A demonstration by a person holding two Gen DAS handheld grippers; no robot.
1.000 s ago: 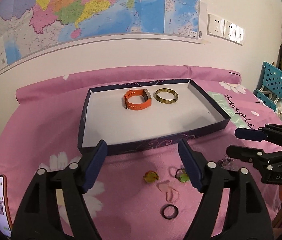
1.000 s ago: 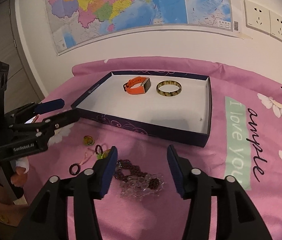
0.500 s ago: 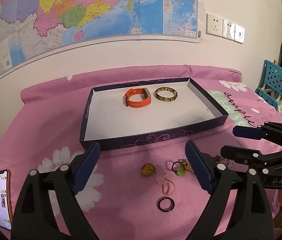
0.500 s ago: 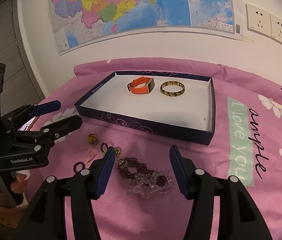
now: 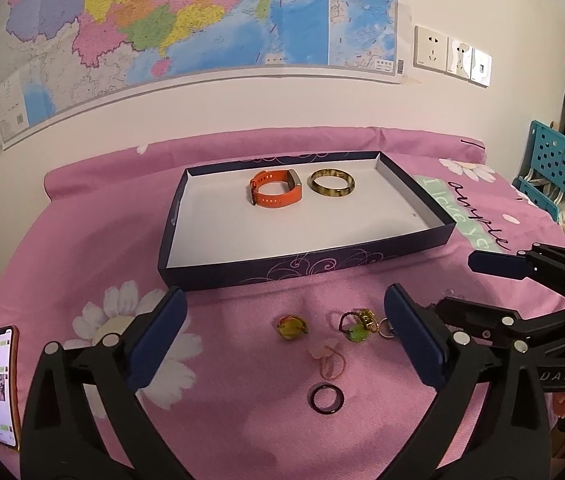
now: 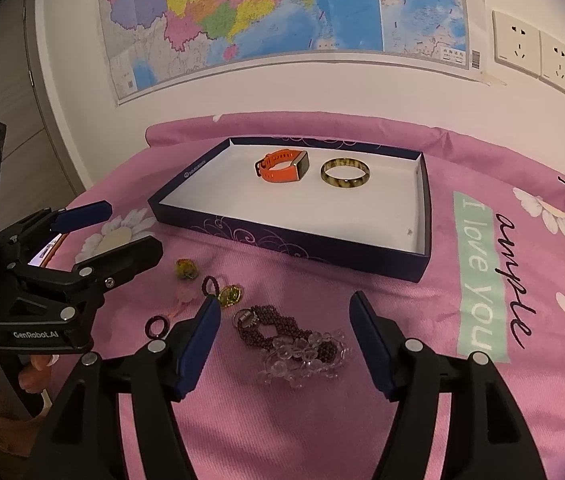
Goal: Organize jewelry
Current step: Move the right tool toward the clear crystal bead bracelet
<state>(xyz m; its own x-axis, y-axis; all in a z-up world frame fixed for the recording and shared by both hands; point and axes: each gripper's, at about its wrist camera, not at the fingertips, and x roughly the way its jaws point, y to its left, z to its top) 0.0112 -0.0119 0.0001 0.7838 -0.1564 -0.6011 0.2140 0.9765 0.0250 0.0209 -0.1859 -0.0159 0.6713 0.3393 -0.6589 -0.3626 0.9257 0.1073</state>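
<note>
The left gripper (image 5: 284, 322) stands at its widest, its jaws having just been opening, and it grips nothing; the rings lie on the cloth in the gap ahead of its blue pads (image 5: 158, 334), untouched. Nearest it is the black ring (image 5: 325, 399), then a pale pink ring (image 5: 328, 360), and farther off a yellow-stone ring (image 5: 291, 327) to the left and a green-stone ring (image 5: 356, 326) to the right.

The right gripper (image 6: 282, 322) is also spread apart, less widely, its jaws having just been opening, and it holds nothing. The beaded bracelets (image 6: 290, 344), dark garnet and clear beads bunched together, lie on the cloth between and just ahead of its fingers, apart from both pads.

Both grippers sit side by side at the near edge of the pink bedsheet (image 6: 362, 420), the left one's far finger reaching toward the rings in the right view. Open cloth lies around the small pieces, and a bare strip separates them from the near wall of the dark box lid (image 5: 302, 268). Its white floor is mostly free; at its far end stand an orange watch (image 5: 276, 194) and, just right of it, a mottled bangle (image 5: 331, 184), close but apart. A phone (image 5: 0, 388) lies at the near left edge of the sheet.
</note>
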